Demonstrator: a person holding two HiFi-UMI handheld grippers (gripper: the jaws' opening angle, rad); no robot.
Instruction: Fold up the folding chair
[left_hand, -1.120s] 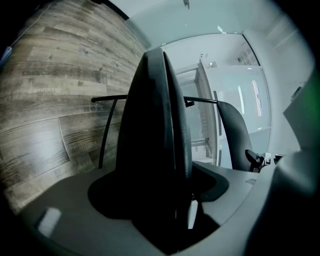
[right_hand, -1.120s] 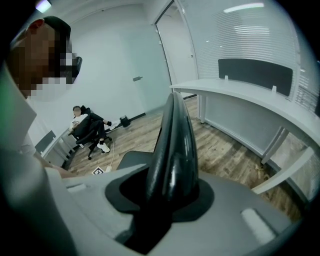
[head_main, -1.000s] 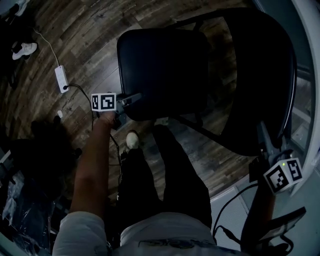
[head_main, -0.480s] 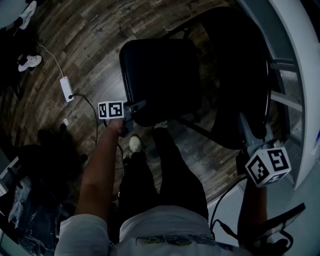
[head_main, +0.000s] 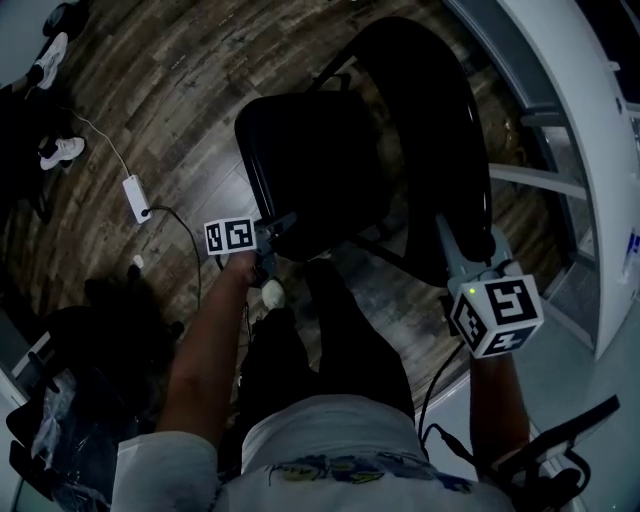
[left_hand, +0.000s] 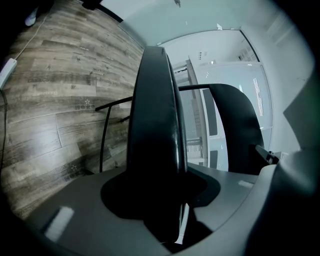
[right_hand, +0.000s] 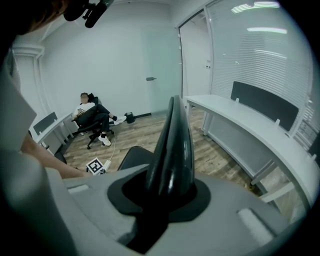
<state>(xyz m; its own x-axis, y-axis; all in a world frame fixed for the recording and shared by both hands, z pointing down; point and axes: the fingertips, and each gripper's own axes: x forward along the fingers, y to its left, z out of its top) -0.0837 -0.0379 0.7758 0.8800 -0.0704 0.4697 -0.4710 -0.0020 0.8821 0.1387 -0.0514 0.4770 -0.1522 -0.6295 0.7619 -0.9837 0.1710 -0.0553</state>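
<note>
The black folding chair stands on the wood floor in front of me. In the head view its seat (head_main: 310, 160) tilts up towards the backrest (head_main: 425, 150). My left gripper (head_main: 275, 226) grips the seat's front edge. Its jaws have just been closing, and the padded edge (left_hand: 155, 125) fills the gap between them (left_hand: 160, 195). My right gripper (head_main: 462, 252) holds the backrest's top rim. Its jaws have also closed in, with the rim (right_hand: 175, 145) wedged between them (right_hand: 167, 192). The seat (right_hand: 131, 156) and the left gripper's marker cube (right_hand: 96, 166) show below.
A white power strip (head_main: 137, 197) with its cable lies on the floor at left, near white shoes (head_main: 58, 150). A white desk and glass wall (head_main: 560, 180) run close on the right. A person sits in an office chair (right_hand: 92, 117) at the far end.
Both grippers have risen. The seat's front edge has swung up towards the backrest, so the chair looks narrower in the head view. The right gripper has moved left with the backrest.
</note>
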